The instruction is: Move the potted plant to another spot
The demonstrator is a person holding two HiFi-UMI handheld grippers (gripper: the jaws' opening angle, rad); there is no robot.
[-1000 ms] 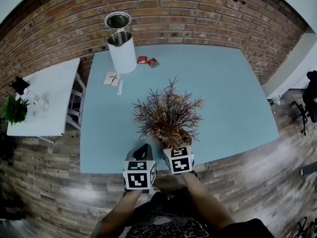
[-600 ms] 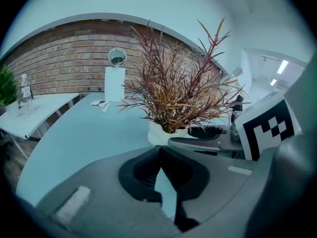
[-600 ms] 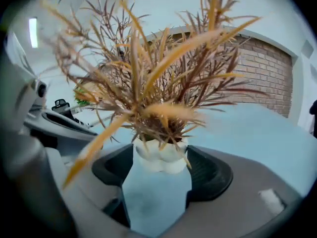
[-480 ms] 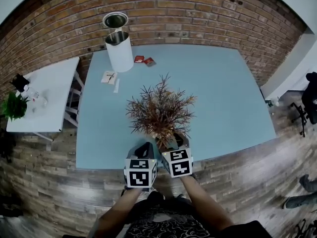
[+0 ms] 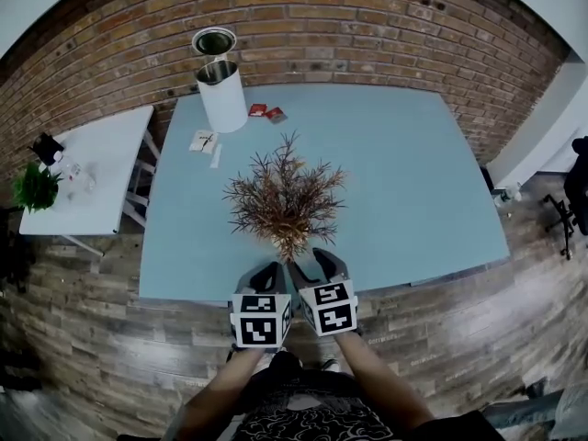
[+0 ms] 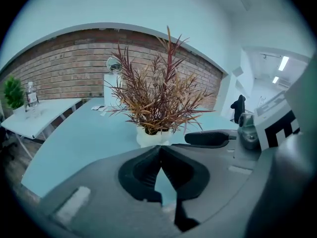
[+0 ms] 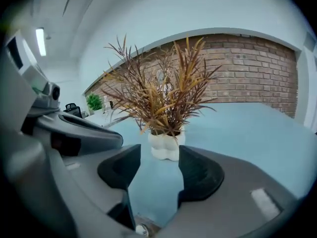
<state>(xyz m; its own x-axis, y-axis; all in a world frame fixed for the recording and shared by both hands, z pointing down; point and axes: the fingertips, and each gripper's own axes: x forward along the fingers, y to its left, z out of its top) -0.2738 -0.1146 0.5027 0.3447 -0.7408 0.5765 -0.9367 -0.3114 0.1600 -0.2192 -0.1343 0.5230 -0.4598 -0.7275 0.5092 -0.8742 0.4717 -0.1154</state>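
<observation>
White bin (image 5: 223, 97) stands on blue table (image 5: 413, 182); red packets (image 5: 263, 112) nearby.

The grey, black-padded left gripper (image 6: 159, 148) and right gripper (image 7: 159, 153) are each topped by 1 black-and-white marker cube (image 5: 258, 320); dark patterned clothing (image 5: 308, 424) is worn.

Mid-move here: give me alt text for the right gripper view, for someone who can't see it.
The right claw has its jaws apart with nothing between them, having just been closing. The potted plant stands on the blue table beyond them, untouched. A brick wall runs behind.
</observation>
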